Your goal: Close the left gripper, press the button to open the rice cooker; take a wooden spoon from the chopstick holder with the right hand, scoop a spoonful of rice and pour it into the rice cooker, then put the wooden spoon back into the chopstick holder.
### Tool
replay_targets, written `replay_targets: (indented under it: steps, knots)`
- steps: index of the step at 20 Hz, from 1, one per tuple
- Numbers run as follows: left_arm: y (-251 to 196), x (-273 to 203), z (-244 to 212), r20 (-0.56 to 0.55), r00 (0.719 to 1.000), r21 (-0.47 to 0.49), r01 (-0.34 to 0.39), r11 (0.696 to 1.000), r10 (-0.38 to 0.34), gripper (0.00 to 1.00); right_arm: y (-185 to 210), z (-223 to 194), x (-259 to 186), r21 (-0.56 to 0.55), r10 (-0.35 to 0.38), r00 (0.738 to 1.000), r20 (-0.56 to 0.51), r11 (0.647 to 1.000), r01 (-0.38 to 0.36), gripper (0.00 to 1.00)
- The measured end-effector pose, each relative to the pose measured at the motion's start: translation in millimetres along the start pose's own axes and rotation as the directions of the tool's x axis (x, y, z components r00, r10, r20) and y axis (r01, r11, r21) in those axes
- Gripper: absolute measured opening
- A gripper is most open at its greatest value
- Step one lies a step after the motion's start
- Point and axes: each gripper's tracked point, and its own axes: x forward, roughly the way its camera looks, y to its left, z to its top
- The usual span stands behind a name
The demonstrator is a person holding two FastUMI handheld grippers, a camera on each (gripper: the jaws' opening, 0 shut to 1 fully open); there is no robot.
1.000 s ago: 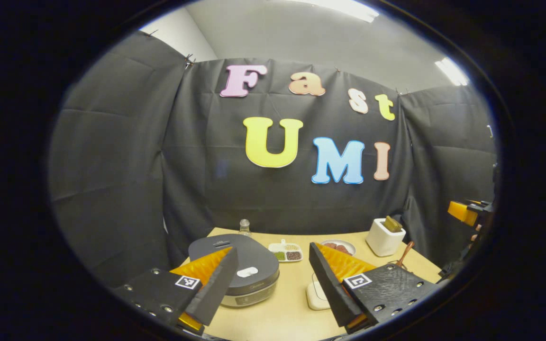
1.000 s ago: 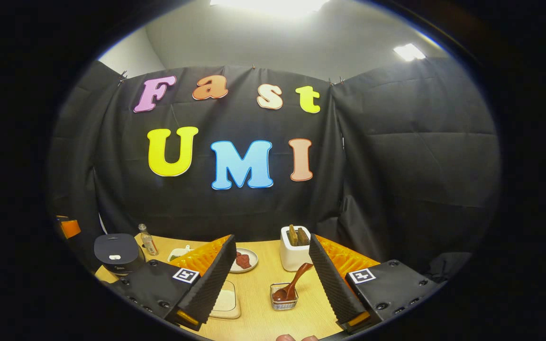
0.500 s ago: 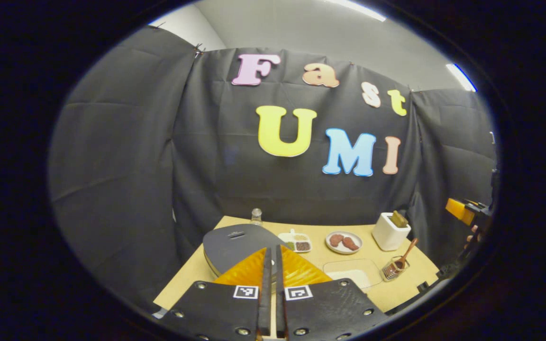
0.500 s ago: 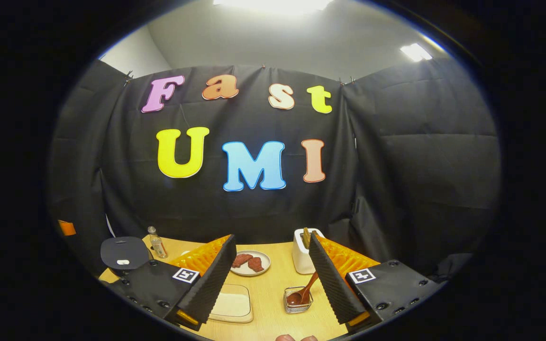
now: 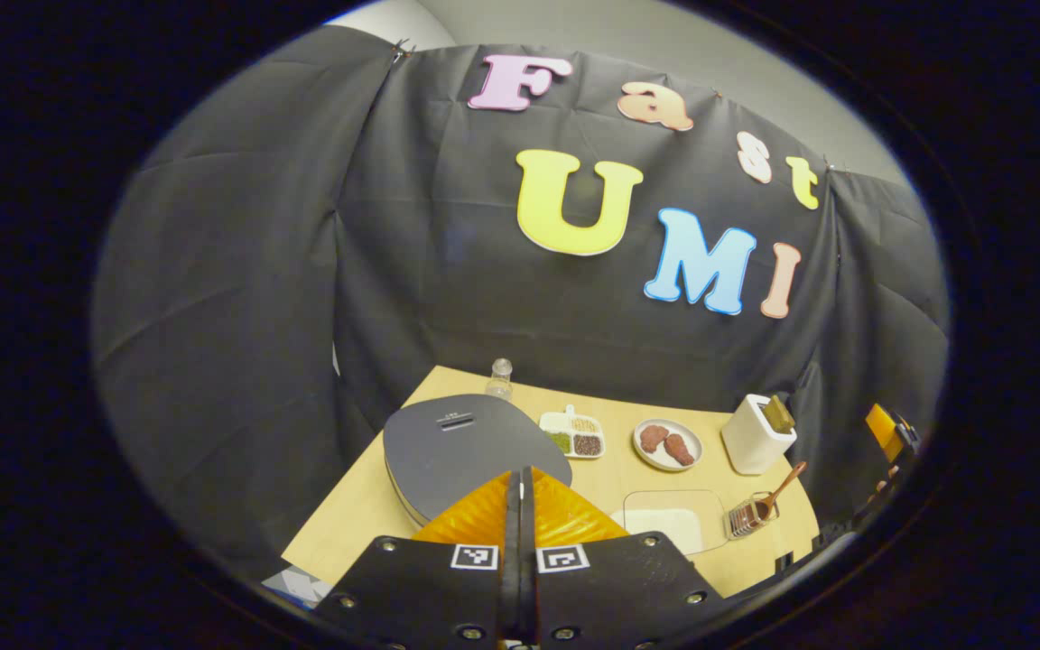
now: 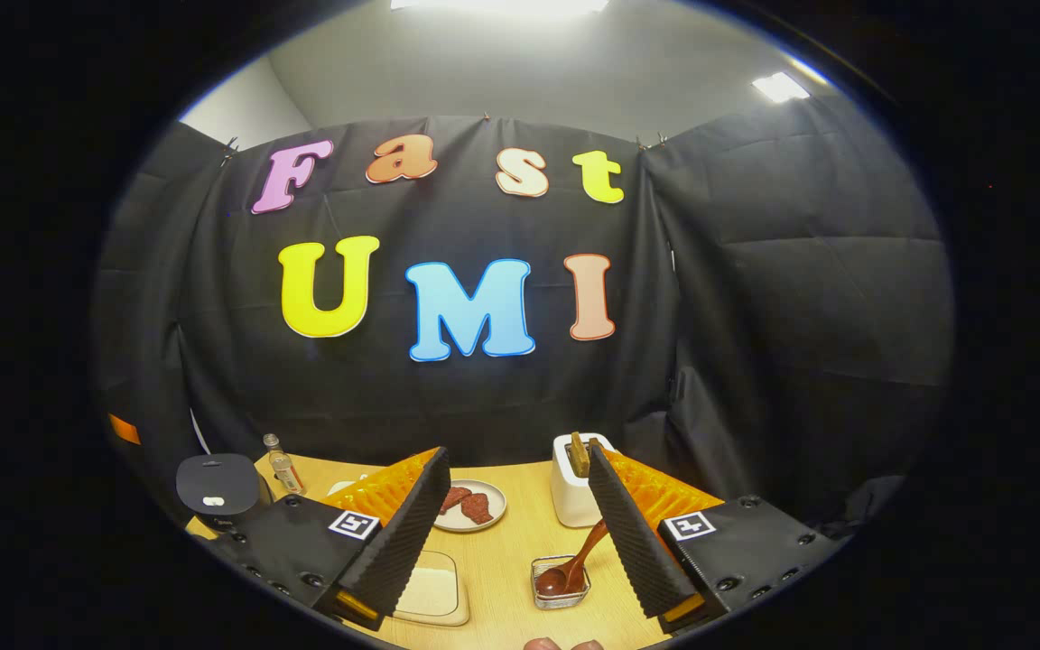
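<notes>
Dark grey and closed, the rice cooker [image 5: 470, 447] sits at the near left of the table [image 5: 366, 515], lid flat. Its pale button [image 6: 209, 500] shows at the front edge of the lid in the right gripper view; in the left gripper view the fingers hide that spot. The left gripper [image 5: 520, 487] hangs over the front of the lid with its fingers pressed together and nothing between them, ready to serve as a single blunt tip. Whether it is touching the lid cannot be told.

Judgement: the press is the step in hand. It should come down square onto the button, centred, with the fingers kept together so the tip does not slide off.

Next in size, the shallow rice tray [image 5: 672, 522] lies right of the cooker. The chopstick holder [image 6: 560, 580], a small wire basket, stands beyond it. The wooden spoon [image 6: 574, 561] rests bowl down in the holder, long axis leaning, handle rising up and to the right towards the white box [image 6: 574, 492].

The right gripper [image 6: 520, 524] waits with its fingers wide apart, holding nothing, aimed between tray and holder.
</notes>
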Motion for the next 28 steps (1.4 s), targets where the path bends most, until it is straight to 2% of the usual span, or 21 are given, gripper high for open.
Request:
replay_targets:
  steps: [5,6,8,10,14,18,19,20,21,22,23,24,26,28]
  knots:
    - [6.1,57.0,-29.5,-0.11,0.994,-0.133,-0.01,0.991,-0.004,0.01,-37.4,-14.7,11.6,0.032,-0.066,0.997,-0.036,0.997,0.067,0.99]
    - [10.6,68.5,-40.0,-0.135,0.991,-0.159,-0.023,0.987,0.001,0.01,-44.2,-18.6,13.1,0.033,-0.078,0.996,-0.05,0.996,0.08,0.96]
    - [18.6,90.7,-54.1,-0.176,0.984,-0.211,-0.049,0.976,0.012,0.01,-59.9,-26.2,14.4,0.036,-0.107,0.992,-0.07,0.993,0.109,1.0]
    - [19.9,105.1,-70.2,-0.217,0.976,-0.236,-0.066,0.97,0.013,0.01,-68.5,-30.8,15.4,0.055,-0.121,0.989,-0.089,0.991,0.126,0.98]
    - [12.9,128.3,-89.8,-0.268,0.963,-0.17,-0.071,0.983,0.023,0.01,-76.7,-40.6,17.0,0.072,-0.13,0.984,-0.118,0.988,0.139,0.98]
    - [8.6,138.2,-98.5,-0.283,0.958,-0.056,-0.063,0.996,0.045,0.01,-76.5,-33.3,18.4,0.011,-0.132,0.987,-0.093,0.991,0.134,0.98]
    - [6.8,139.2,-98.2,-0.282,0.958,-0.056,-0.063,0.996,0.045,0.01,-74.9,-31.8,19.0,0.005,-0.128,0.988,-0.088,0.992,0.129,0.93]
    - [5.5,140.4,-98.3,-0.28,0.959,-0.061,-0.064,0.996,0.044,0.01,-73.8,-32.1,20.4,0.004,-0.122,0.989,-0.09,0.992,0.123,0.93]
    - [5.2,142.1,-98.9,-0.279,0.959,-0.059,-0.068,0.996,0.049,0.01,-71.8,-34.3,21.8,0.003,-0.116,0.989,-0.096,0.993,0.117,0.98]
    - [8.1,145.0,-101.6,-0.276,0.959,-0.041,-0.077,0.996,0.063,0.01,-70.9,-36.2,22.3,-0.007,-0.112,0.988,-0.103,0.994,0.112,0.98]
    - [11.1,146.9,-102.7,-0.273,0.959,-0.02,-0.086,0.996,0.078,0.01,-72.7,-37.8,22.8,-0.025,-0.118,0.987,-0.106,0.993,0.116,0.93]
    - [12.1,145.8,-106.8,-0.281,0.956,-0.012,-0.09,0.996,0.083,0.01,-75.0,-35.9,21.8,-0.043,-0.126,0.987,-0.099,0.992,0.122,0.98]
    - [10.5,145.8,-105.3,-0.261,0.962,-0.005,-0.089,0.996,0.085,0.0,-76.1,-32.1,19.3,-0.062,-0.128,0.988,-0.086,0.991,0.123,0.98]
    - [10.6,144.6,-112.5,-0.284,0.955,-0.004,-0.091,0.996,0.086,0.01,-77.2,-33.4,20.5,-0.064,-0.129,0.988,-0.087,0.99,0.123,0.98]
